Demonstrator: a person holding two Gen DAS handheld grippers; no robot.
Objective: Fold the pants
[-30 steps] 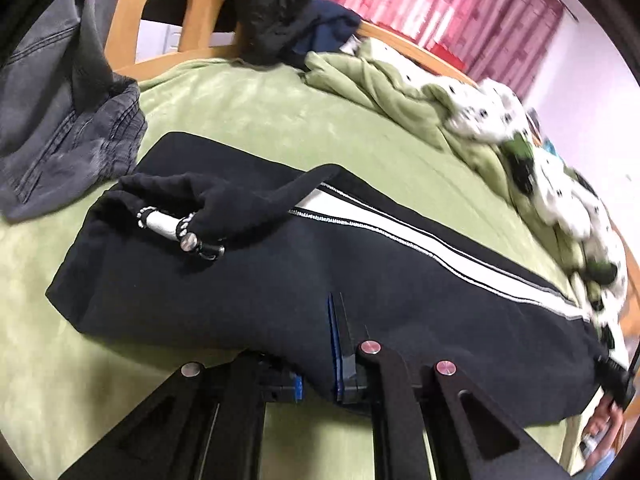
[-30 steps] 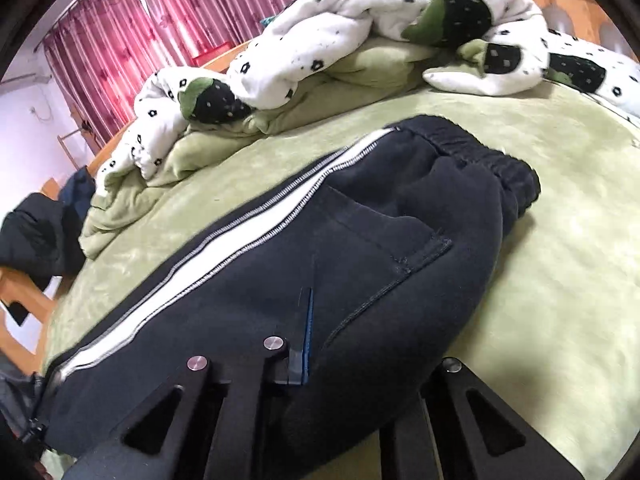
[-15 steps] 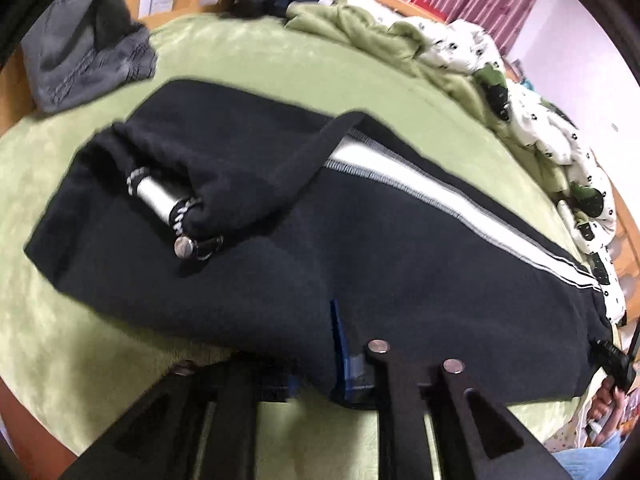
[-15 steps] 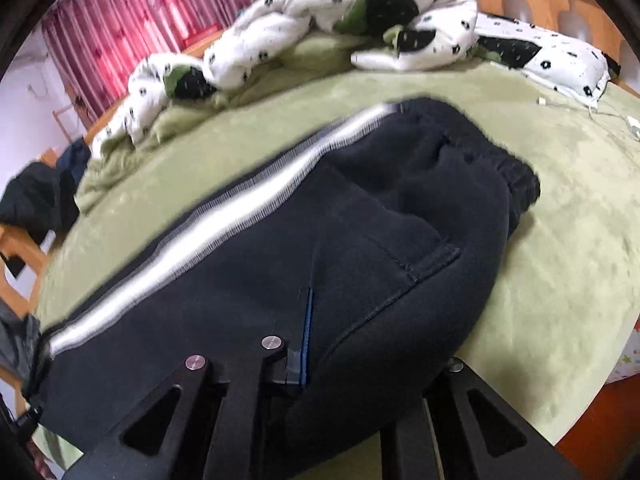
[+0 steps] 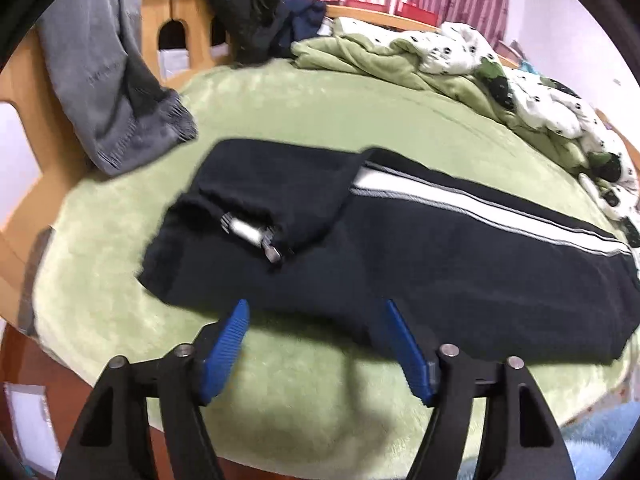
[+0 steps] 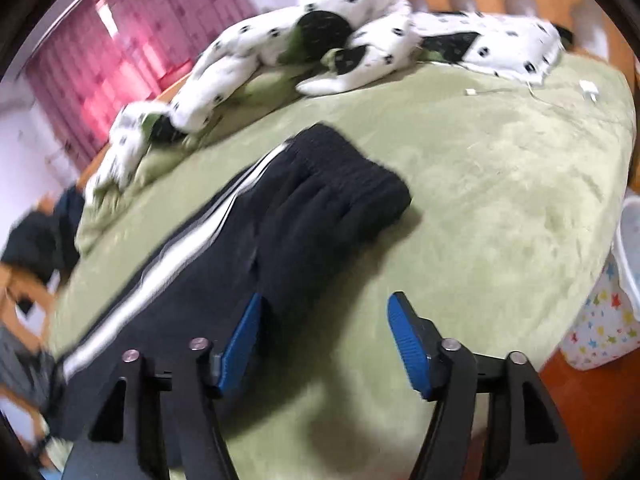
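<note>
Black track pants (image 5: 420, 256) with a white side stripe lie flat on the green bed cover (image 5: 312, 112), legs folded one over the other. The cuff end, with a turned-over flap and a metal toggle (image 5: 256, 236), is at the left. My left gripper (image 5: 316, 320) is open and empty just above the pants' near edge. In the right wrist view the pants (image 6: 288, 248) end in a ribbed waistband (image 6: 356, 176). My right gripper (image 6: 324, 312) is open and empty above their near edge.
Grey jeans (image 5: 108, 80) hang over the wooden bed frame (image 5: 24, 152) at the left. A spotted white and green quilt (image 6: 352, 44) lies bunched along the far side. A charger and cable (image 6: 588, 90) lie on the cover. A white bin (image 6: 630, 248) stands at the right.
Both grippers were shut on the pants' near edge; now both are open, have let the fabric go and have pulled back and up. The pants lie flat on the bed.
</note>
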